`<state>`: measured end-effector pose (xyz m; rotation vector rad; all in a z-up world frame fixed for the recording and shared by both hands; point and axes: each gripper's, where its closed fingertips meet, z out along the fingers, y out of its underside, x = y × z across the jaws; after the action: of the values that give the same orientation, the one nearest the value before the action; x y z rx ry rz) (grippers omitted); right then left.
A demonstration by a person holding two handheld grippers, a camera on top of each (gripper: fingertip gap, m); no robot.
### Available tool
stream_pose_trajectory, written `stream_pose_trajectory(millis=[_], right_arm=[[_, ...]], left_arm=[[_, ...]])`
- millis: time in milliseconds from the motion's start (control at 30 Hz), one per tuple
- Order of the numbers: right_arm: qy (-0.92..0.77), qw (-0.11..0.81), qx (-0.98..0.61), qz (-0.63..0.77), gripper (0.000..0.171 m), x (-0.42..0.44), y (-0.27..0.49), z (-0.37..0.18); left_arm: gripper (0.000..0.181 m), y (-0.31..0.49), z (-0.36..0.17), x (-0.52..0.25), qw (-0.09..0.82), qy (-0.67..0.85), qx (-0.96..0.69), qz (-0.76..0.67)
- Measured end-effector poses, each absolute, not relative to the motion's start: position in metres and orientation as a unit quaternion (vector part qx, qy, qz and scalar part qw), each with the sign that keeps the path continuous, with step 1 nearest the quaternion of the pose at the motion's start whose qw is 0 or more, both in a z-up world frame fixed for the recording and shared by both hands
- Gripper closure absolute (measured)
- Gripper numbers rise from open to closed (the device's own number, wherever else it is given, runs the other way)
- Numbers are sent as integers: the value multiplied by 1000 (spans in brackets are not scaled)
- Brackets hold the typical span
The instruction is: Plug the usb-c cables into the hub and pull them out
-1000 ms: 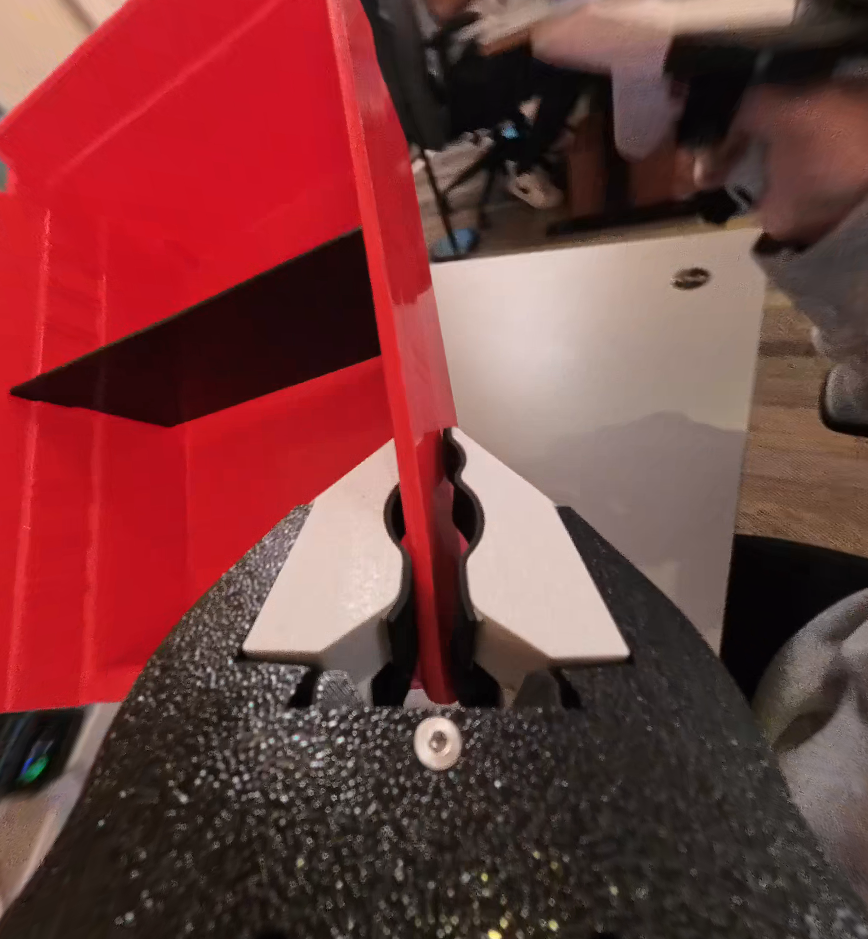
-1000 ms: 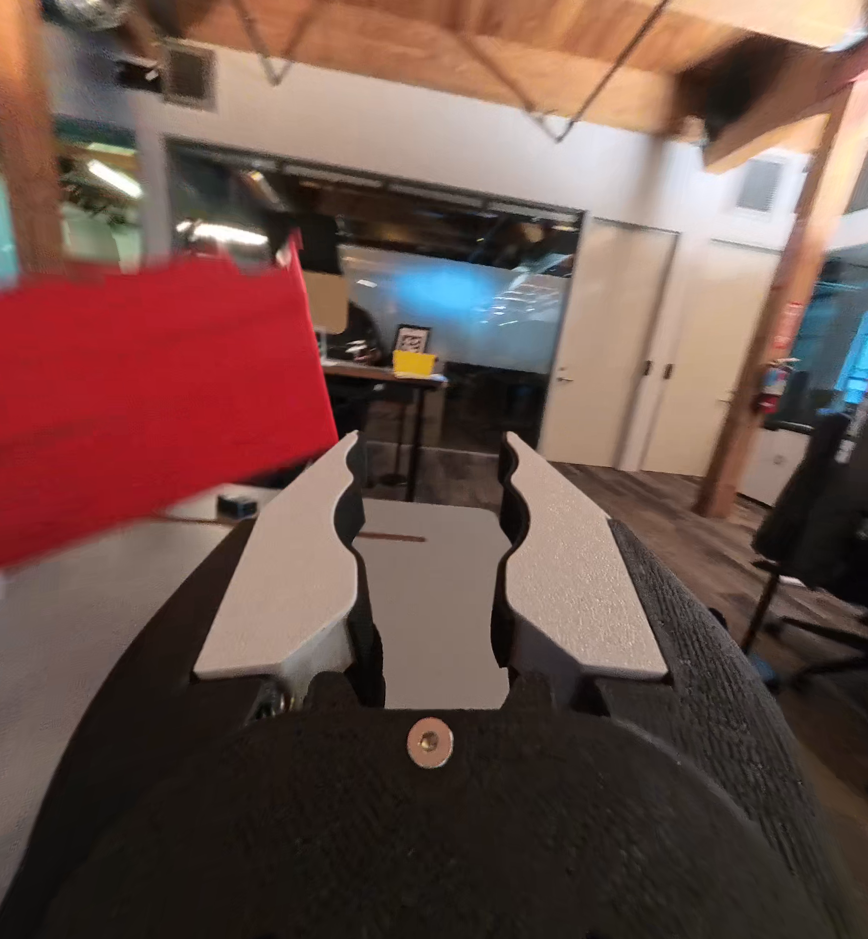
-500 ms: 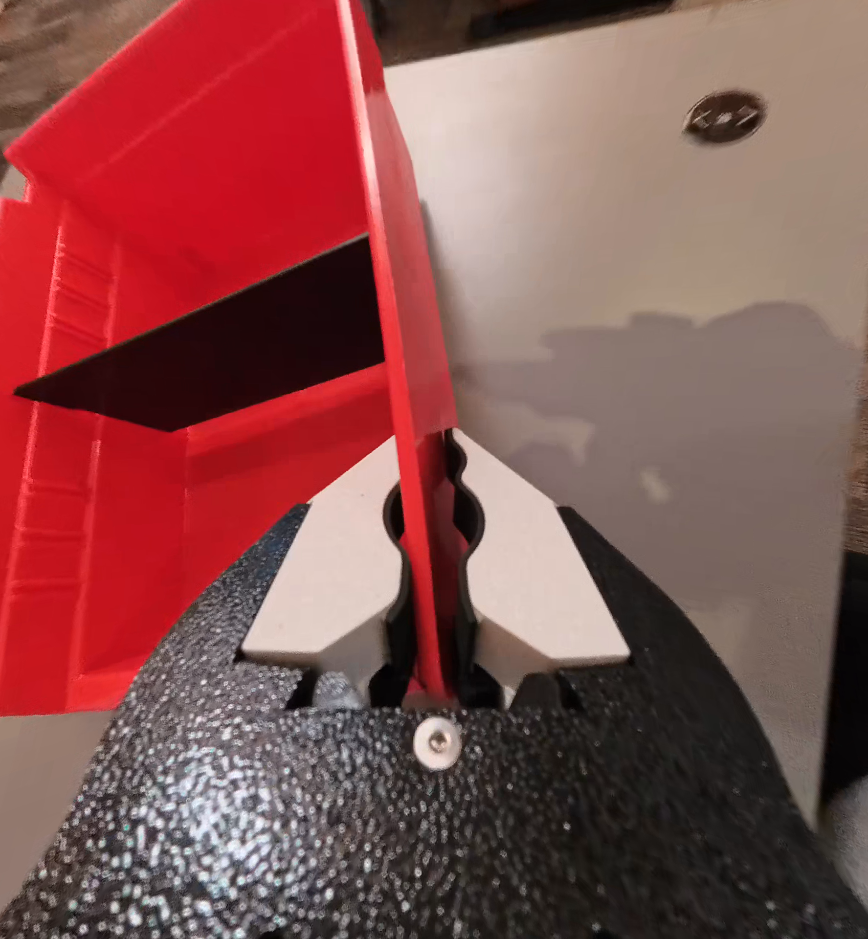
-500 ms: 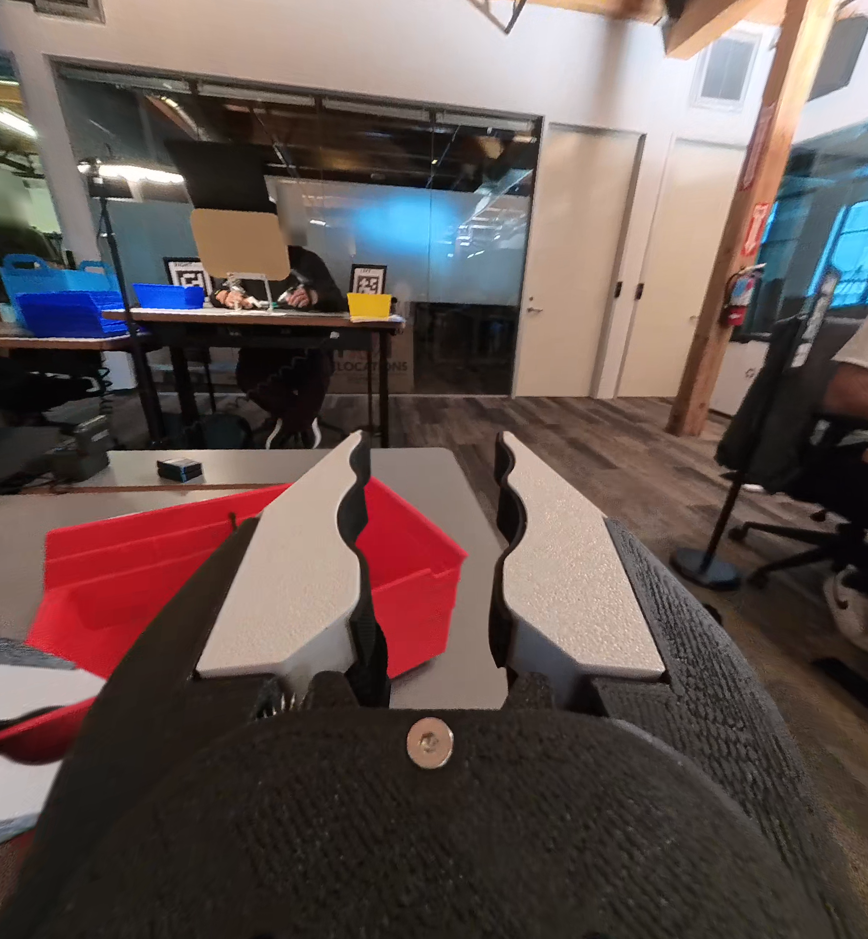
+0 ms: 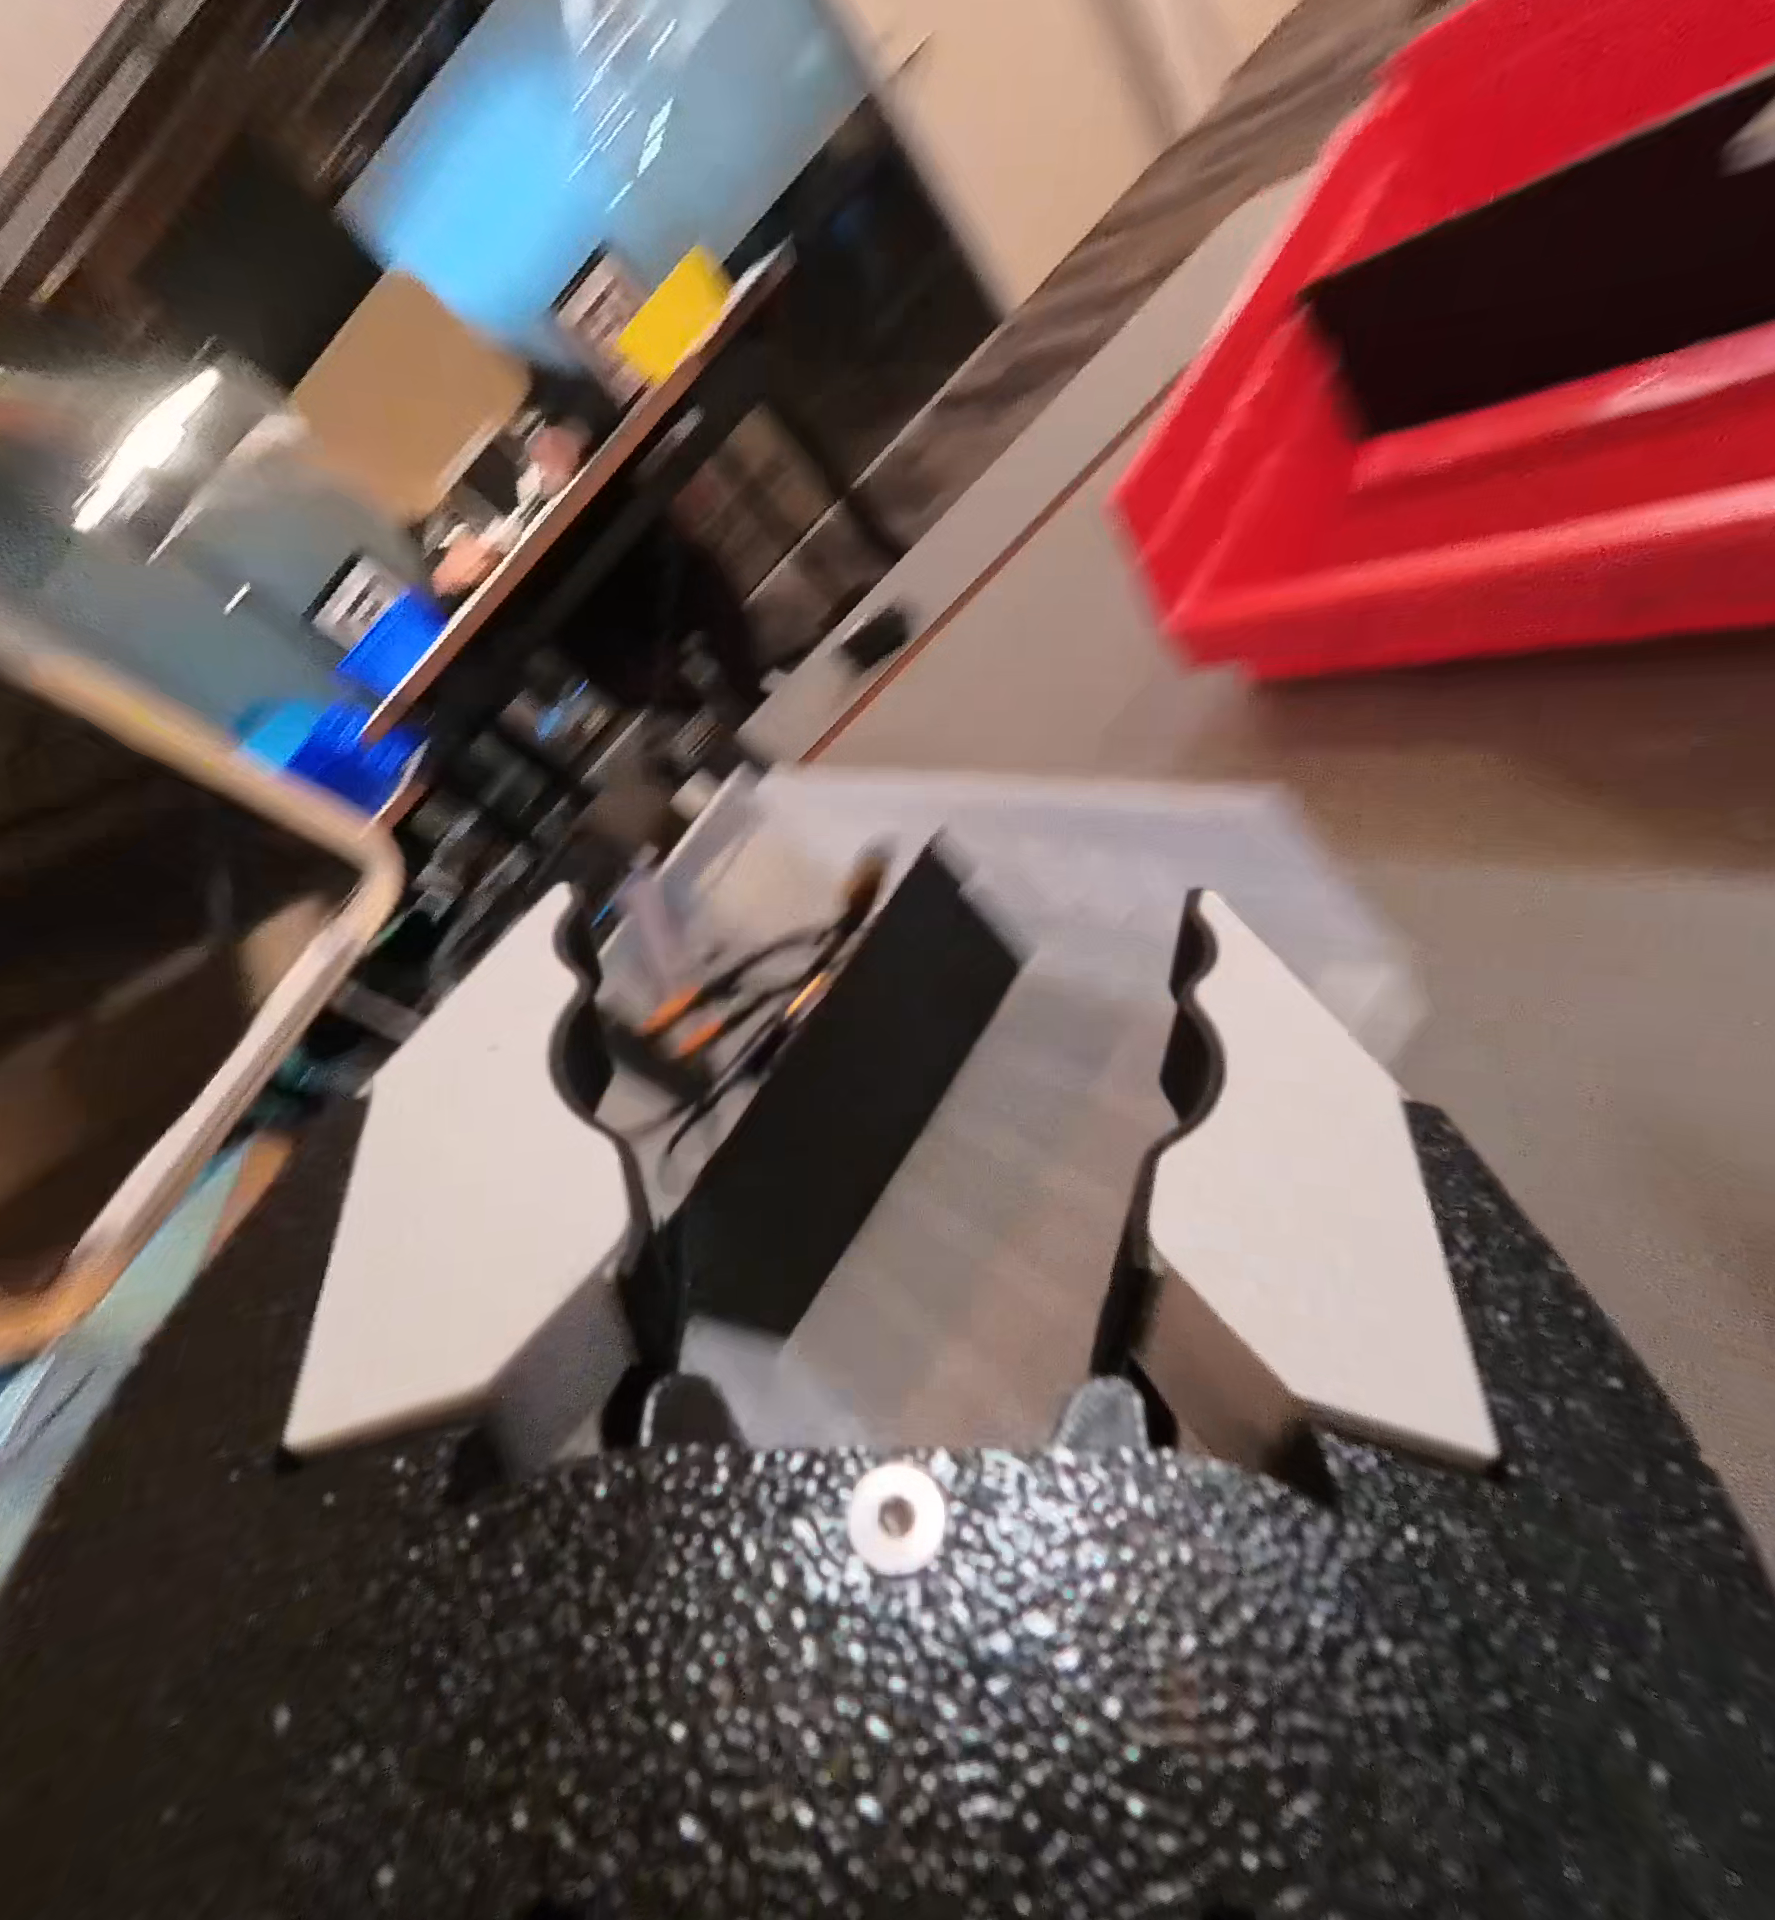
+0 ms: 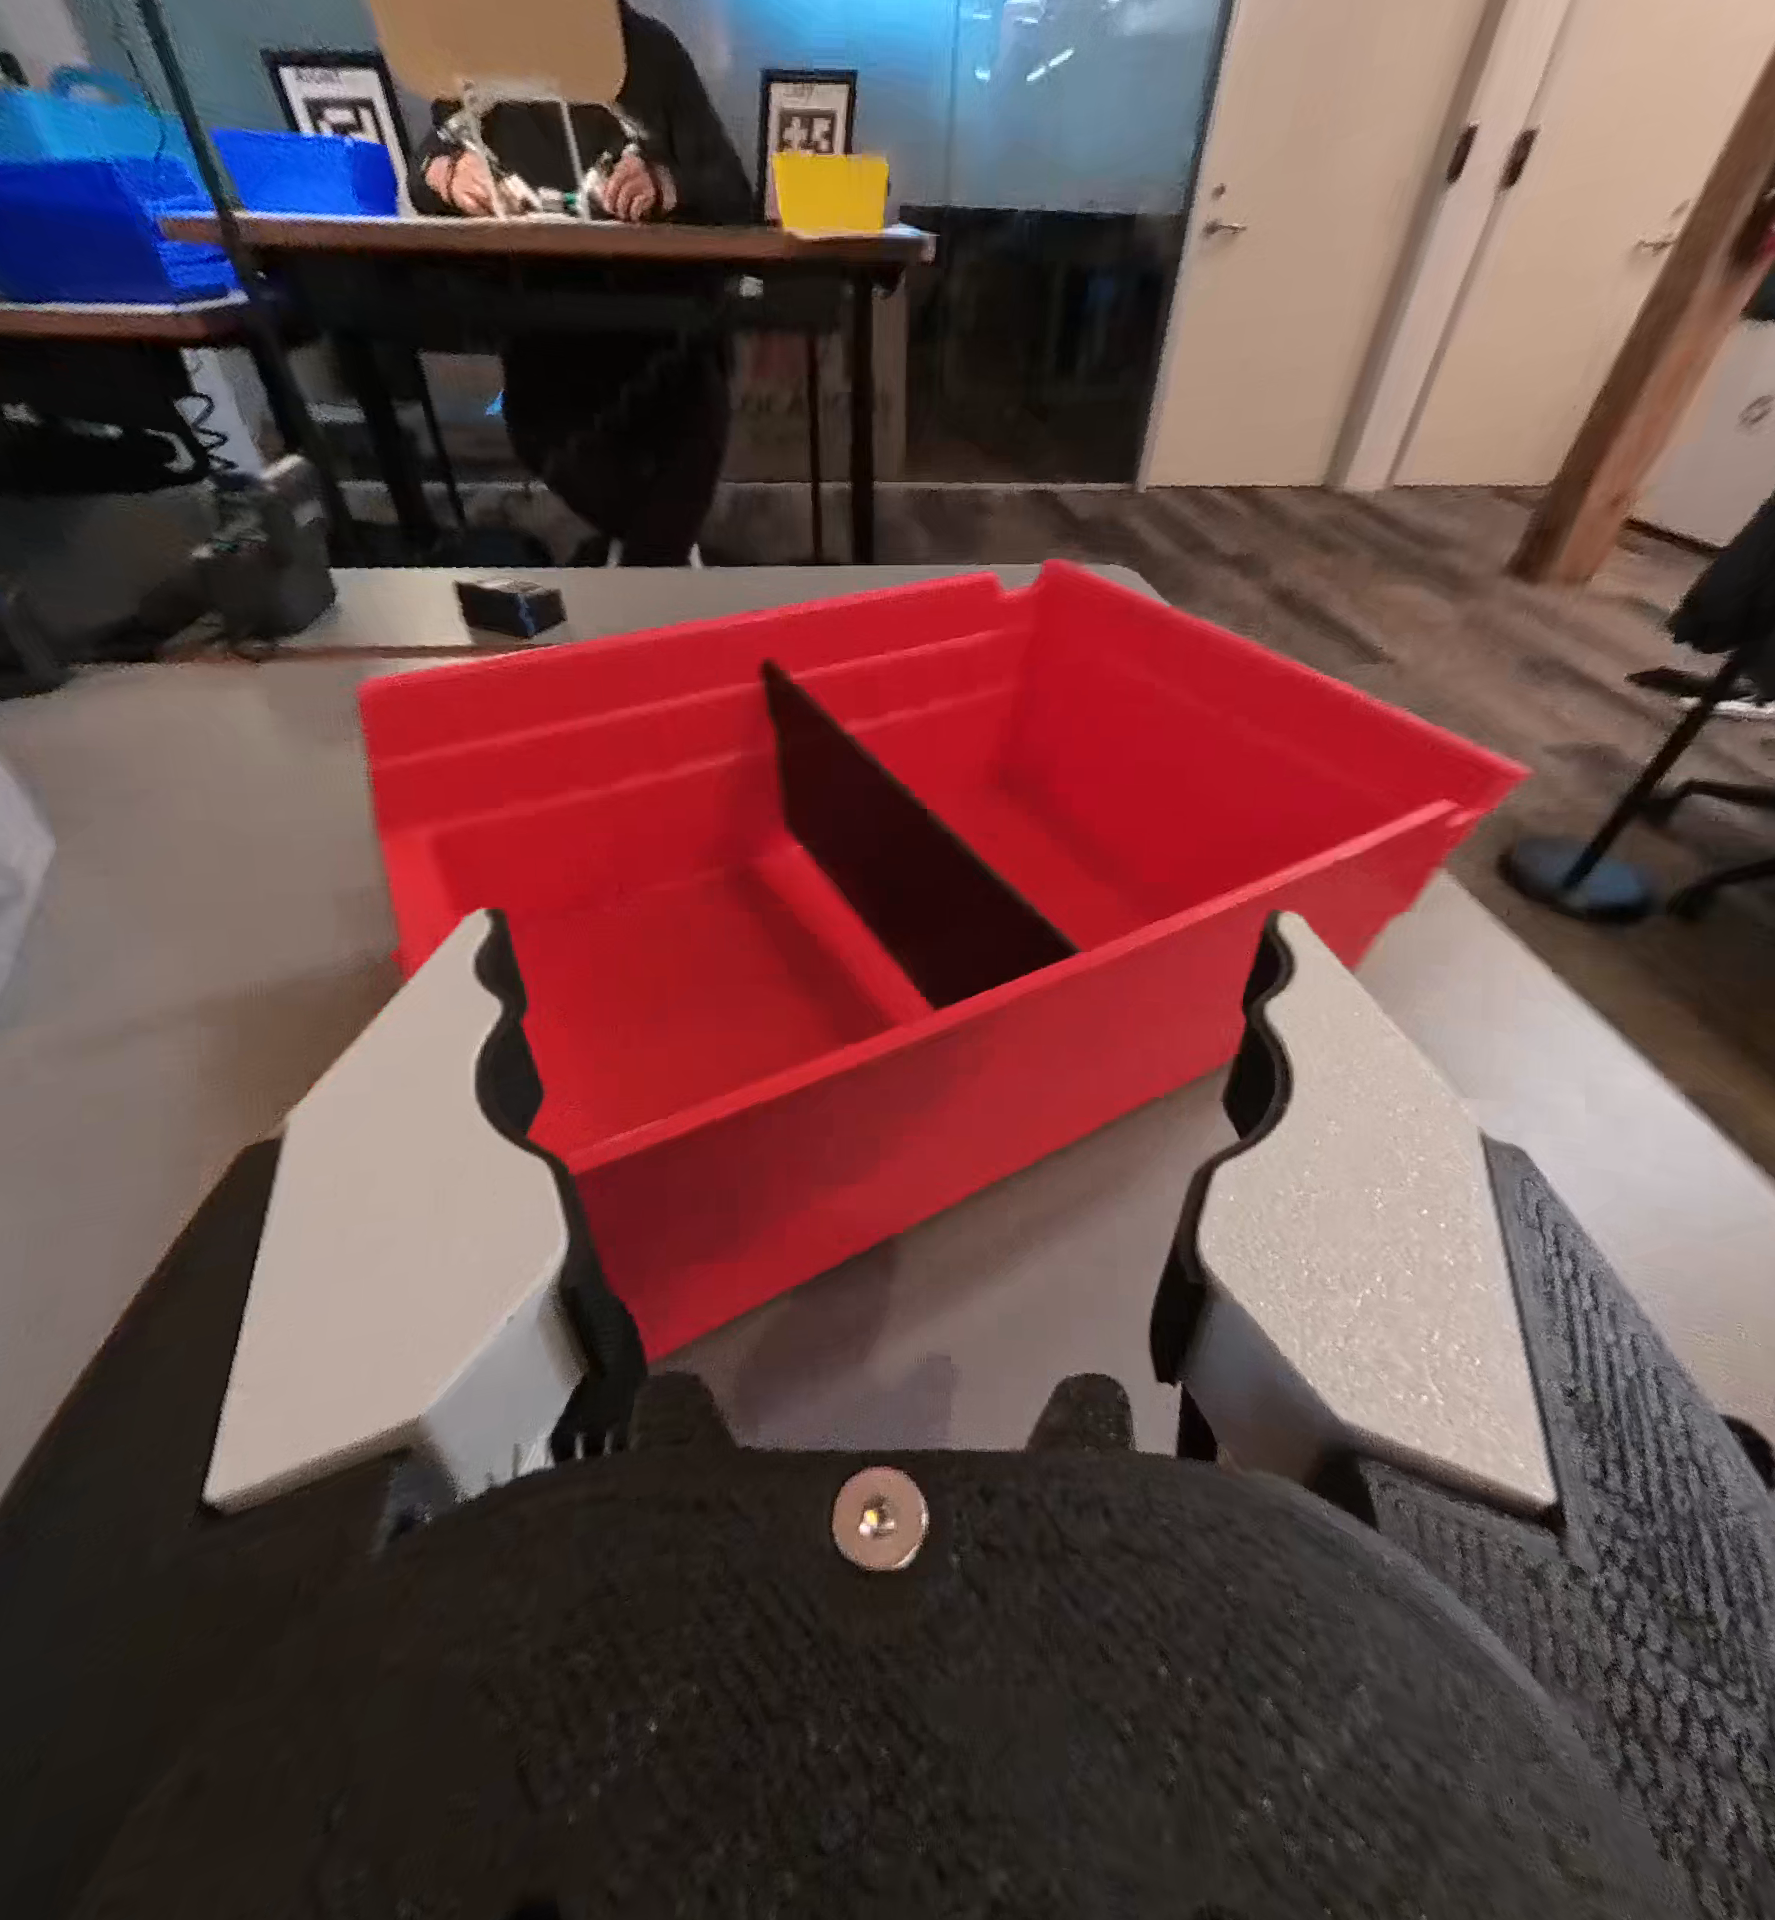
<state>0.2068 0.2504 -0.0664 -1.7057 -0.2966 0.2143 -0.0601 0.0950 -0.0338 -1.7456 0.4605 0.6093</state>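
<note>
Both grippers, left point(image 5: 883, 997) and right point(image 6: 883, 1029), gape wide, empty. A red bin point(image 6: 1226, 727) sits mid-frame on the table point(image 6: 166, 831). The blurred black box point(image 5: 862, 1122) with cables point(image 5: 717, 1008), centre of the left view, may be the hub.

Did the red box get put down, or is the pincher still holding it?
Yes, it moved: the red bin now rests on the grey table, and the left gripper is open, holding nothing.

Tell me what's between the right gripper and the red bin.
Only bare grey table, seen in the right wrist view; the open right gripper frames the red bin.
</note>
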Motion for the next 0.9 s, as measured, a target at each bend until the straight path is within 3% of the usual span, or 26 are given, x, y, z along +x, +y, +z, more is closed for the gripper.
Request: stream_pose_trajectory(millis=[167,433,567,600,700,800,900], right_arm=[[-180,590,-781,96,32,169,241,-92],[-188,515,-834,63,28,169,248,-120],[-194,504,-840,46,58,202,242,-119],[-194,503,-841,32,74,217,242,-118],[-192,513,-837,0,150,263,247,-111],[-196,512,-836,-28,162,306,262,-112],[-194,501,-843,29,165,323,279,-112]], left_arm=[[66,58,-71,-150,523,59,-804,276],[73,54,-118,-192,440,11,-854,278],[93,41,-119,-217,426,-3,-852,303],[103,37,-121,-225,421,-7,-855,304],[132,25,-126,-248,412,-24,-862,294],[159,15,-121,-274,425,-65,-864,263],[165,5,-122,-295,434,-74,-874,208]])
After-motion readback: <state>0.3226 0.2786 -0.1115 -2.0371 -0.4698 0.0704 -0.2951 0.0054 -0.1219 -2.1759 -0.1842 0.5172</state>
